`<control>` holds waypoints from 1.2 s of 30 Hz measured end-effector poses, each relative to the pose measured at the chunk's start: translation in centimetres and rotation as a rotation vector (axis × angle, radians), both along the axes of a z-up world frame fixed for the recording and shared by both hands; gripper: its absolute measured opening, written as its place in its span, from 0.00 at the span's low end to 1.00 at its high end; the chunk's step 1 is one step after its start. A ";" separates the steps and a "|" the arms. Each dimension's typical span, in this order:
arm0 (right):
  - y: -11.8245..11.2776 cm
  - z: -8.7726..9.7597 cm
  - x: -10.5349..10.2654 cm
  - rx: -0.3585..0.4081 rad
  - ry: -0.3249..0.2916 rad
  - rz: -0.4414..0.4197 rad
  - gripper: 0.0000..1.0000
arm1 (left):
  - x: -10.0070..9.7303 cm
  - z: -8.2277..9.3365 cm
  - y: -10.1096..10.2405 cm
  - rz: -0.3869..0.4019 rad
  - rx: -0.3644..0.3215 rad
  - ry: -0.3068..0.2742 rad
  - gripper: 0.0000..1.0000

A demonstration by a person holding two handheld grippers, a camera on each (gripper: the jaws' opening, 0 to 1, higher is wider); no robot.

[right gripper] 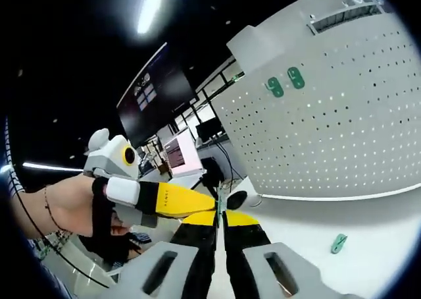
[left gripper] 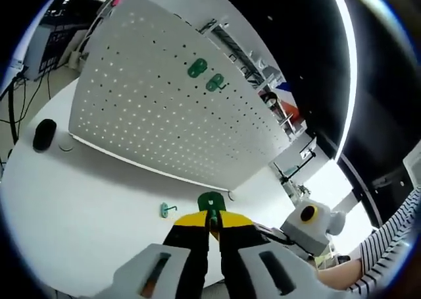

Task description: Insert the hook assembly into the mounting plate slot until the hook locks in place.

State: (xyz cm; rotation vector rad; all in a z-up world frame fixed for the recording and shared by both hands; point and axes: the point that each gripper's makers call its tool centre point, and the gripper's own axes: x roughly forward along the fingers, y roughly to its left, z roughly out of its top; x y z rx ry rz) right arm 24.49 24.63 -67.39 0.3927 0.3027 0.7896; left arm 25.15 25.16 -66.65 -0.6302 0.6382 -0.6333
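Bench [left gripper: 85,213]: white, with a white perforated mounting plate [left gripper: 158,101] standing tilted at its far side. Two green hooks [left gripper: 205,75] already sit on the plate, upper middle. One teal hook [left gripper: 166,210] lies loose on the bench, near the plate's lower edge. A black puck [left gripper: 44,134] rests far left. My left gripper [left gripper: 214,220]: jaws narrow, pinching a green hook assembly [left gripper: 211,201]. My right gripper [right gripper: 220,217]: jaws close together, tips meeting the left gripper's yellow jaws; I cannot tell whether they hold anything. A hand [right gripper: 59,207] grips the left tool.
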 end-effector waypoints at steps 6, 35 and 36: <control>0.0 0.2 0.0 -0.012 -0.018 -0.003 0.00 | -0.4 0.3 -0.2 -0.011 -0.009 0.014 0.02; -3.4 -0.8 0.9 -0.157 0.020 -0.066 0.25 | 1.4 0.9 -0.1 -0.045 0.261 -0.176 0.01; -3.7 -0.9 0.8 -0.167 0.021 -0.072 0.26 | 1.4 0.8 -0.2 -0.048 0.272 -0.184 0.01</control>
